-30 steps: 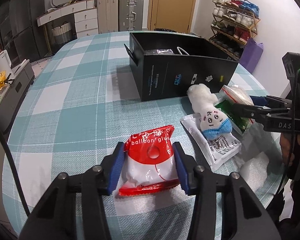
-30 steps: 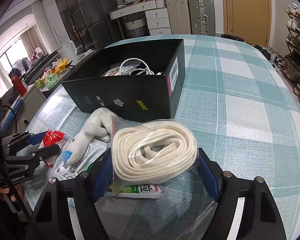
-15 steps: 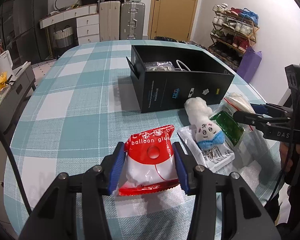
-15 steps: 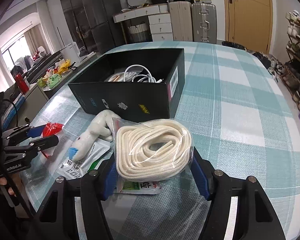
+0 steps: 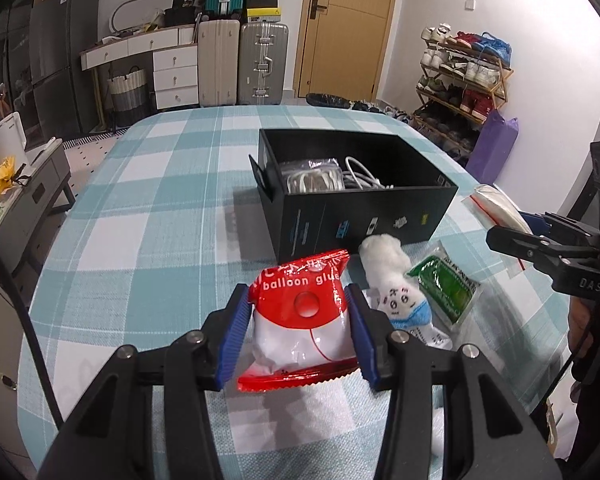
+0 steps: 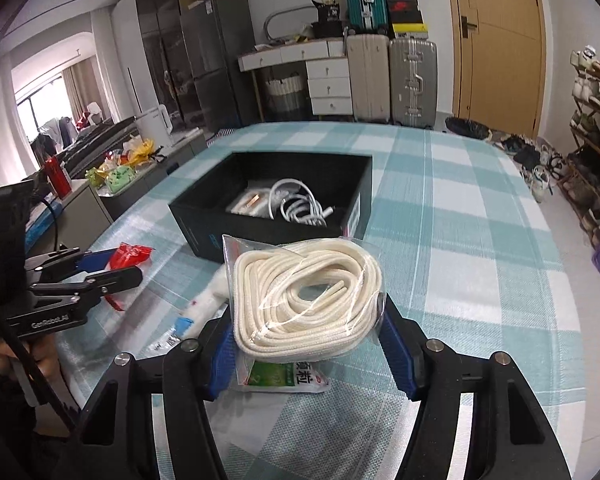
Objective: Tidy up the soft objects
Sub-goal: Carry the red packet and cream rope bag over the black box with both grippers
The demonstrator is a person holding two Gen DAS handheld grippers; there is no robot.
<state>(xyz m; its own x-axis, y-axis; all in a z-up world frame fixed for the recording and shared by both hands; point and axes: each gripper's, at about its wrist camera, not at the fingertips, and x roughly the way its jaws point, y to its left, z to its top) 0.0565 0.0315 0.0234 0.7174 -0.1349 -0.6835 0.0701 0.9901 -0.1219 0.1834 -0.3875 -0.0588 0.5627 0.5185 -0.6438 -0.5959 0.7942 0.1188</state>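
Wooden door (image 5: 340, 28), suitcases (image 5: 242, 66), shoe rack (image 5: 462, 80), white walls.

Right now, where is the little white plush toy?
In the left wrist view the plush toy lies on the table, just in front of the black box, between the red packet and the green packet.
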